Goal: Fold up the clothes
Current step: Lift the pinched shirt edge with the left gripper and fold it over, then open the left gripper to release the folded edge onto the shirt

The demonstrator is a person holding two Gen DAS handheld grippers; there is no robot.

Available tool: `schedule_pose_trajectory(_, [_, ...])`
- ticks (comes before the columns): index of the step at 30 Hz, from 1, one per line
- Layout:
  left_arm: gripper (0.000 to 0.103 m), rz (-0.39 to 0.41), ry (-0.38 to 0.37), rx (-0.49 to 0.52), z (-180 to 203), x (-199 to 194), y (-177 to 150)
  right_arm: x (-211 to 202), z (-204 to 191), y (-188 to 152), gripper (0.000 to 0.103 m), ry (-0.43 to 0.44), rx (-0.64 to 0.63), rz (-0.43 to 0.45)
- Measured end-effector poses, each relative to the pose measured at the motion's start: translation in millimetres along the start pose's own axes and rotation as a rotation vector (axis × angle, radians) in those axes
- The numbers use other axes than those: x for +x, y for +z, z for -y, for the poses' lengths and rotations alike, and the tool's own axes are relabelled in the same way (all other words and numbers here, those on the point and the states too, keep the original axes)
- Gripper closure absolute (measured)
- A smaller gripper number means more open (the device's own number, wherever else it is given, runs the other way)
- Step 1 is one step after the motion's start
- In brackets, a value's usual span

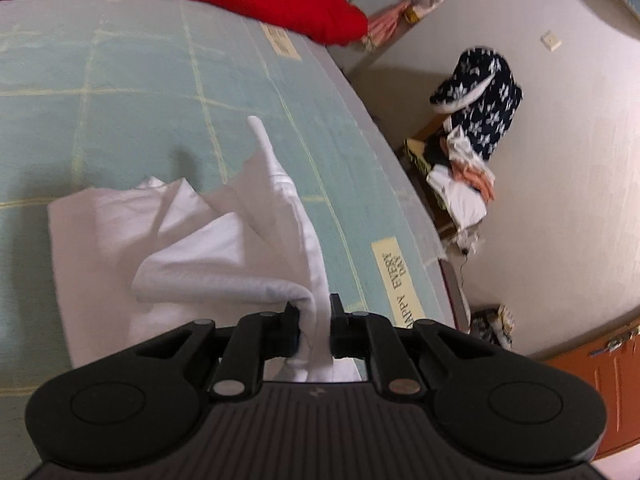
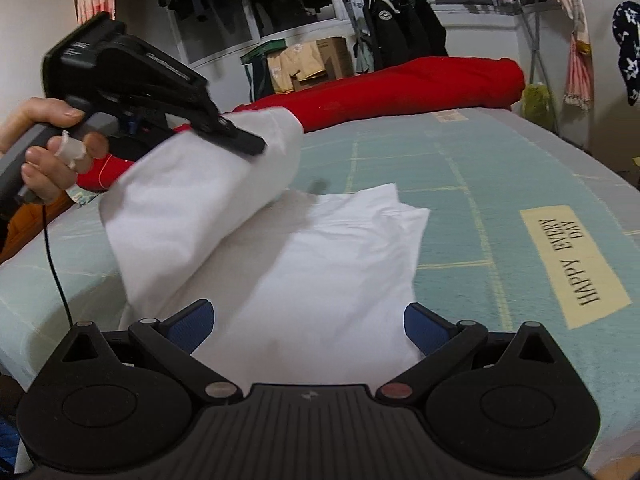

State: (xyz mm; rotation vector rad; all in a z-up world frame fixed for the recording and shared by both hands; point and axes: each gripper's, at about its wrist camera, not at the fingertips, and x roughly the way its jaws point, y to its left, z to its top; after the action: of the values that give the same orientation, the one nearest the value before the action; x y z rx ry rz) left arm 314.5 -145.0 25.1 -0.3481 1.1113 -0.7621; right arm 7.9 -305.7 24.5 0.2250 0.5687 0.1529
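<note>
**A:** Where does the thin white cotton garment (image 2: 304,256) lie?

**B:** Most of it is spread on the pale green quilted bed cover (image 2: 460,184), near the edge closest to both cameras. One side is lifted off the bed and curls over the flat part.

**A:** Who holds that raised side?

**B:** The left gripper (image 1: 314,320). Its jaws are clenched on a bunched fold of the white cloth, which runs up between the two black fingers. In the right wrist view a hand (image 2: 48,148) grips that tool's handle and the cloth hangs from its tip.

**A:** And the right gripper (image 2: 308,320)?

**B:** Released. Its blue pads (image 2: 196,320) stand wide apart just over the near hem, with nothing pinched between them.

**A:** How will the cloth behave?

**B:** I judge it light and very limp. It sags and creases wherever it is unsupported, so it will not keep a fold line by itself. It should not slip much from ribbed pads, and nothing about it is fragile.

**A:** Best place to grasp?

**B:** At edges or corners, probably the near hem for the free claw, taking all layers at once. Pinching a single layer in the middle would only drag up a peak.

**A:** Anything close by?

**B:** A red blanket (image 2: 400,88) lies along the far side of the bed, well apart from the flat part of the garment.
</note>
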Motion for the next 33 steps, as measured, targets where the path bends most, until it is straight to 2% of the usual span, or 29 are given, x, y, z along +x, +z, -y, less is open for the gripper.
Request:
schedule_pose_trajectory(14, [0.093,-0.099,0.068,-0.02,10.5,65.4,-2.2,-6.5,5.0,1.4,0.0,-0.001,-0.016,0.006])
schedule_pose_trajectory(20, [0.071,-0.133,0.05,-0.062,8.1,84.0,-5.7,-6.1,4.1,1.0,0.0,0.002,-0.024,-0.003])
schedule_pose_trajectory(22, [0.066,-0.133,0.033,-0.056,11.3,83.9,-5.4,-6.8,4.7,0.1,0.0,-0.002,-0.024,-0.007])
schedule_pose_trajectory(27, [0.063,-0.124,-0.034,-0.039,19.8,79.3,-4.6,-7.2,7.3,-1.0,0.0,-0.008,-0.016,-0.014])
schedule_pose_trajectory(33, [0.061,-0.085,-0.023,0.072,28.7,54.3,-6.5,-4.6,6.2,0.3,0.0,-0.005,-0.015,-0.024])
